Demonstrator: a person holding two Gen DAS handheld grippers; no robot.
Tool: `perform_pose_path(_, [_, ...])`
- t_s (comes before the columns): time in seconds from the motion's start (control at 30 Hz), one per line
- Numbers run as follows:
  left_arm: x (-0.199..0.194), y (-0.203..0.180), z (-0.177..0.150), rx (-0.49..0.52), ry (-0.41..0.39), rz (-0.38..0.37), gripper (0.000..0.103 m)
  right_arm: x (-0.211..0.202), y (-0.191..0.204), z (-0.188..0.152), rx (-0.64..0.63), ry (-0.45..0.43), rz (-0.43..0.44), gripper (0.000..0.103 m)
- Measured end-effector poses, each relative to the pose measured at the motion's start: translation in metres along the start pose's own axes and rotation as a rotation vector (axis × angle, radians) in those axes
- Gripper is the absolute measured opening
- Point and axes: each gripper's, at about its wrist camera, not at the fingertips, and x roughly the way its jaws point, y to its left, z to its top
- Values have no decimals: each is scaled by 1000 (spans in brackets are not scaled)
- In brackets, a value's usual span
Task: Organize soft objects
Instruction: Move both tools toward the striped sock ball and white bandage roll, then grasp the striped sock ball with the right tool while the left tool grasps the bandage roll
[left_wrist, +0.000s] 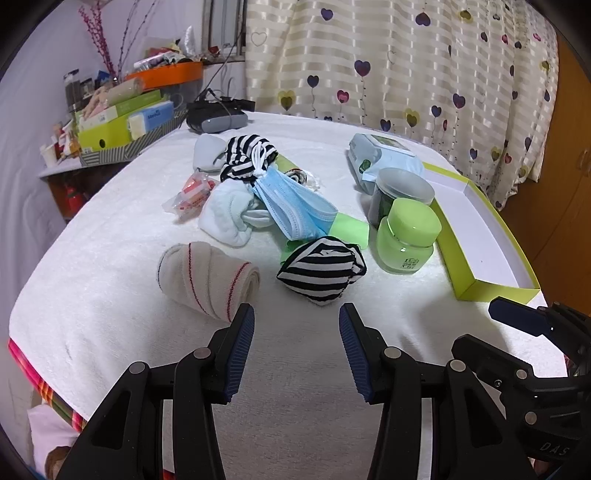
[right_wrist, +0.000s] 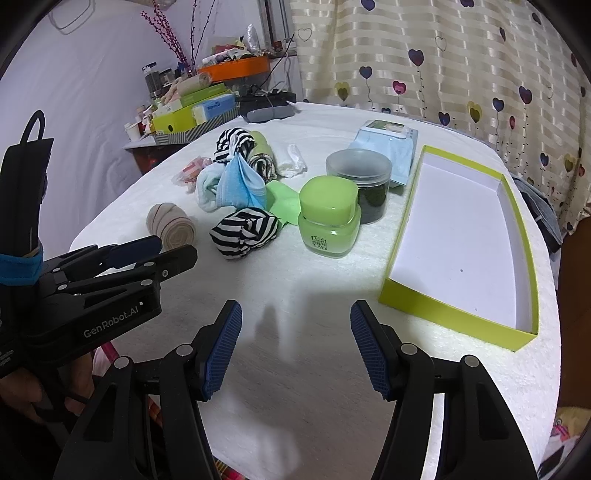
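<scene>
Item: striped sock bundle (left_wrist: 322, 270) (soft, light, judged compressible); best pinched across its middle. Left gripper (left_wrist: 297, 334) and right gripper (right_wrist: 296, 325) are held wide, empty.

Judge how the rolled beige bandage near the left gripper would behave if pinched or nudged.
The rolled beige bandage lies on its side, so a sideways nudge would probably roll it. It looks like wound fabric, likely light and yielding under the pads. Its loose outer layer might unwind if only that layer is caught.
</scene>
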Motion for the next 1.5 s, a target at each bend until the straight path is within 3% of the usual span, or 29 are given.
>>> perform_pose_path(0.87, [4,9,-1,-17,-5,7,47,5,5,9,-23,2,37,62])
perform_pose_path(1.17, [-2,31,5,-87,-41,-38,47,11,14,16,-52,-9,92,62])
perform_pose_path(1.5, [-1,59,8,-131,-62,-24,47,27,26,30,-67,-17,142,62])
